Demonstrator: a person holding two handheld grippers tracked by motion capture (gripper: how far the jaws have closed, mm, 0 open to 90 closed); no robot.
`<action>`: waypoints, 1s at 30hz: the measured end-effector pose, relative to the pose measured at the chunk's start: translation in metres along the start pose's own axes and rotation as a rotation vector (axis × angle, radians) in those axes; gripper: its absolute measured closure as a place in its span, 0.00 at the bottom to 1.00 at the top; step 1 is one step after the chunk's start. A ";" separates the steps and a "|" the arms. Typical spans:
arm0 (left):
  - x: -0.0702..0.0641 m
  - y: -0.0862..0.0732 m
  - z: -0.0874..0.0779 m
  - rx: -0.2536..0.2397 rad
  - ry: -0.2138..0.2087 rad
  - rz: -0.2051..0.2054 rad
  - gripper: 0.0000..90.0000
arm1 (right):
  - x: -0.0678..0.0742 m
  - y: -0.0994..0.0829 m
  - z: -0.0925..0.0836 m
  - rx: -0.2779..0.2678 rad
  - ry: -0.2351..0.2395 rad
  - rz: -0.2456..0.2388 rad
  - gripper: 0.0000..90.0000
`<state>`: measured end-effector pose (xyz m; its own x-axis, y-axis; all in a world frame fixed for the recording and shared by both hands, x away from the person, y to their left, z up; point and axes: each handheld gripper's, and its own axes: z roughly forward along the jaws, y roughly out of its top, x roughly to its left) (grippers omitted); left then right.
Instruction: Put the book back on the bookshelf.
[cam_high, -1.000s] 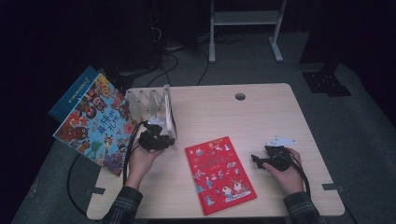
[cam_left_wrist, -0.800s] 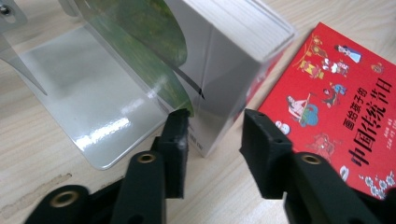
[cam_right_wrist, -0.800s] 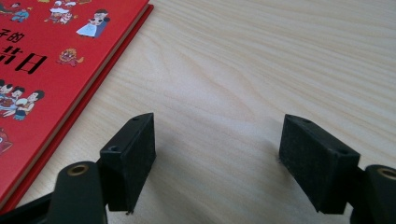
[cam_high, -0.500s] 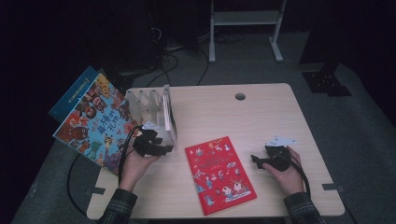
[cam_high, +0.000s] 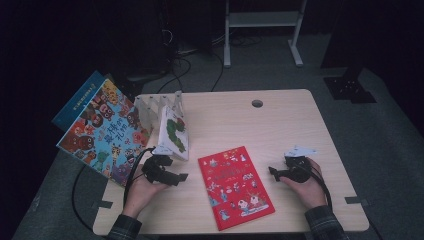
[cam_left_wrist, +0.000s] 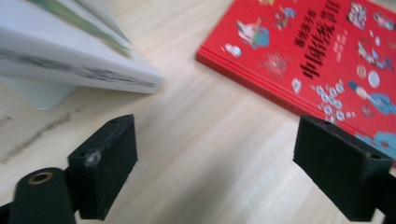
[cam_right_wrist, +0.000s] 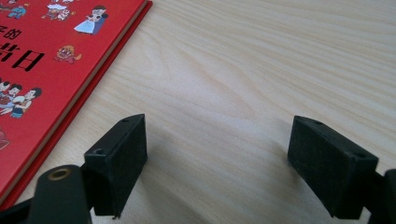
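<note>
Near the left edge of the light wooden table (cam_high: 280, 120), the left gripper (cam_high: 176, 176) has just spread its jaws wide and empty, leaving the white picture book (cam_high: 172, 134) propped in the white rack (cam_high: 150, 107), while the right gripper (cam_high: 278, 173) waits wide open beside the flat red picture book (cam_high: 235, 185).

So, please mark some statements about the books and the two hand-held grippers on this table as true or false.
1. The red book lies flat on the table. True.
2. The left hand-held gripper grips the red book. False: its jaws have just been opening, nothing between them.
3. The white book leans in the rack. True.
4. The right hand-held gripper holds a book. False: it is open over bare wood.
</note>
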<state>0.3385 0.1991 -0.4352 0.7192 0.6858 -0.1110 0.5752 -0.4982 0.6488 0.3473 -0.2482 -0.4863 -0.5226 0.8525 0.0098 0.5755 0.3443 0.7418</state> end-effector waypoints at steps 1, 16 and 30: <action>-0.002 -0.002 0.001 0.006 -0.005 0.003 0.12 | 0.000 0.000 0.000 0.000 0.000 0.000 0.21; -0.031 -0.005 0.028 0.091 -0.064 0.131 0.04 | 0.000 0.000 0.000 0.002 -0.002 0.000 0.20; -0.059 0.000 0.056 0.116 -0.057 0.284 0.01 | 0.000 -0.001 -0.001 -0.002 -0.012 0.010 0.21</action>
<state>0.3177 0.1287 -0.4710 0.8765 0.4811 0.0185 0.3861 -0.7254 0.5698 0.3457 -0.2487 -0.4864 -0.5095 0.8604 0.0093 0.5794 0.3351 0.7430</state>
